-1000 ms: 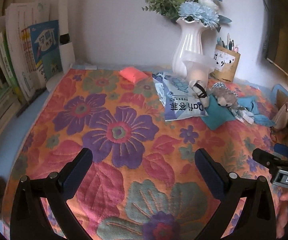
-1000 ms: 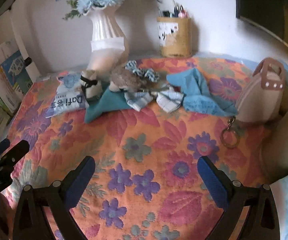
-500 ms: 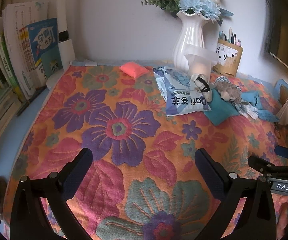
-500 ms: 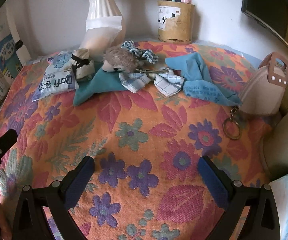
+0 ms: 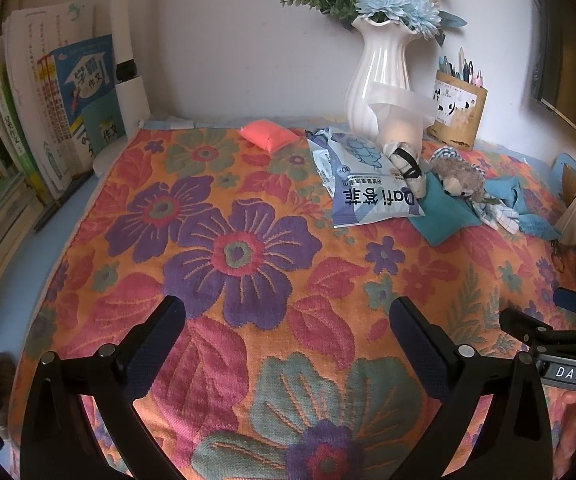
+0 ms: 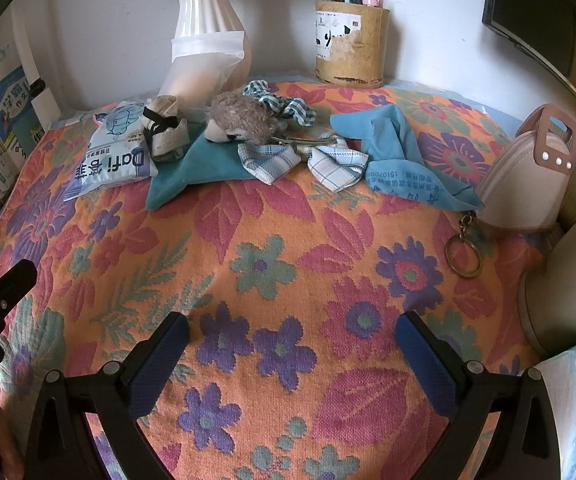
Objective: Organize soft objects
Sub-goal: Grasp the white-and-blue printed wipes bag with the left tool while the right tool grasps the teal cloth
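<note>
Your fingers are spread wide on both tools: the left gripper (image 5: pixel 285 314) hovers over the big purple flower of the floral cloth (image 5: pixel 247 248) with nothing between its pads, and the right gripper (image 6: pixel 292 330) hangs just as wide and empty over the orange stretch nearer the right edge of the desk. Neither one touches any object.

The soft things you are sorting lie in a loose cluster at the back of the cloth, ahead of your right gripper. A plush toy (image 6: pixel 241 122) rests on a dark teal cloth (image 6: pixel 199 164), with a rolled beige sock (image 6: pixel 163 126) bound by a black band just to its left. A blue-and-white tissue pack (image 6: pixel 109 160) sits beside the sock, its edge under it. Two checked fabric pieces (image 6: pixel 304 160) lie in front of the plush, touching a lighter blue cloth (image 6: pixel 392 140) with printed text along its hem. From your left gripper's view a coral-pink pad (image 5: pixel 268 134) lies apart from the cluster, near the back wall.

Behind the cluster stand a white vase (image 6: pixel 207 28) with blue flowers and a pen holder (image 6: pixel 352 44). A small beige bag (image 6: pixel 524 184) with a key ring (image 6: pixel 463 258) sits at the right edge, and books (image 5: pixel 47 120) lean along the left.
</note>
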